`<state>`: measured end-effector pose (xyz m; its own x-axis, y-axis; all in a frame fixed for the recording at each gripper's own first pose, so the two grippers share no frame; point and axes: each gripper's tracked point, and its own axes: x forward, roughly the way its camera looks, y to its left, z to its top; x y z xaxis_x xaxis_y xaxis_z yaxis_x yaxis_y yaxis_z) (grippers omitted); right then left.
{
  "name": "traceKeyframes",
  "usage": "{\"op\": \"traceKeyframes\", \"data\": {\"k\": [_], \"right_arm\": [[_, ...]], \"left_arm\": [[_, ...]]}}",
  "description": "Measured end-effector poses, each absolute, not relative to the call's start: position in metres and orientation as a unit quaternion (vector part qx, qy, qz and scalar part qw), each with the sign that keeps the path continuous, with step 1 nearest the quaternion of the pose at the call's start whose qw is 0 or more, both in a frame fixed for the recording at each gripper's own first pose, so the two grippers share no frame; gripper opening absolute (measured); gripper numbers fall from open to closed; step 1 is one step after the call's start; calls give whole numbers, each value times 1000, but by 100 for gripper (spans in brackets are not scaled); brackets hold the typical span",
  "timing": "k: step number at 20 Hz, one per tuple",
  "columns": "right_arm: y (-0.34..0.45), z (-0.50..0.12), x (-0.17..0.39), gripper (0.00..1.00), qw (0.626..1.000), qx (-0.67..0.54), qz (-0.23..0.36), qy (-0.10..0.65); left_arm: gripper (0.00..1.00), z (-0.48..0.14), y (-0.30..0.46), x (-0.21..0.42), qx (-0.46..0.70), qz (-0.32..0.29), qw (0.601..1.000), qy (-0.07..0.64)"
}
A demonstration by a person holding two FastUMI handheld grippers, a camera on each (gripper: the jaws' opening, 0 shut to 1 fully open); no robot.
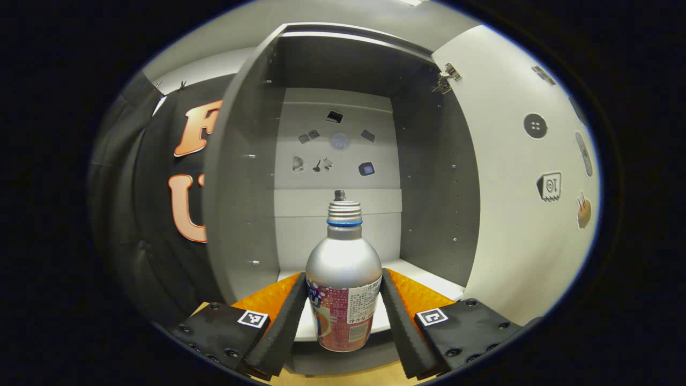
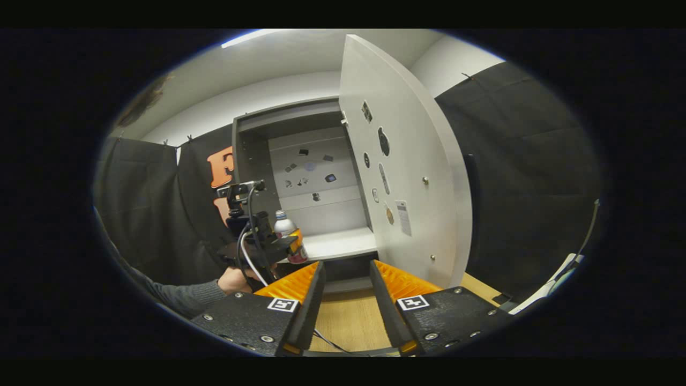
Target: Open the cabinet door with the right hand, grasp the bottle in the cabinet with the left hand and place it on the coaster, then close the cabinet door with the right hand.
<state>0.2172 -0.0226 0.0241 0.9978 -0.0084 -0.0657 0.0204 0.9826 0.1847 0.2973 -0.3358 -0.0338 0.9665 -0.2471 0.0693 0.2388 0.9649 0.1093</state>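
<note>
A silver bottle with a blue neck ring and a pink label stands upright between my left gripper's fingers; the left gripper is shut on its lower body. In the right gripper view the left gripper, held by a hand, carries the bottle just in front of the open cabinet's left side, near the shelf's front edge. The cabinet door is swung wide open to the right. My right gripper hangs open over the wooden table, apart from the door, nothing between its fingers.
The cabinet's white shelf and grey side walls frame the bottle. Stickers dot the back panel and the door's inner face. A person's sleeve reaches in from the left. White cables lie at the table's right.
</note>
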Motion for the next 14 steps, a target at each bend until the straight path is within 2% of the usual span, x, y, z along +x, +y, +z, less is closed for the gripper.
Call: {"op": "traceKeyframes", "data": {"k": [3, 4, 5, 6, 7, 14], "right_arm": [[-16, 19, 210, 53, 993, 105, 10, 45], [-15, 18, 208, 46, 993, 109, 14, 49], [-13, 15, 206, 46, 992, 114, 18, 54], [-13, 13, 203, 53, 991, 116, 18, 57], [-11, 12, 201, 54, 991, 115, 22, 61], [-10, -16, 184, 55, 986, 105, 37, 124]], "left_arm": [[84, -56, -313, 255, 53, -107, 992, -37], [86, -64, -308, 242, 49, -105, 993, -32], [86, -73, -301, 231, 51, -100, 993, -28], [87, -82, -295, 222, 53, -97, 994, -24], [87, -93, -289, 214, 54, -93, 994, -18], [84, -192, -259, 162, 55, -65, 995, 50]]}}
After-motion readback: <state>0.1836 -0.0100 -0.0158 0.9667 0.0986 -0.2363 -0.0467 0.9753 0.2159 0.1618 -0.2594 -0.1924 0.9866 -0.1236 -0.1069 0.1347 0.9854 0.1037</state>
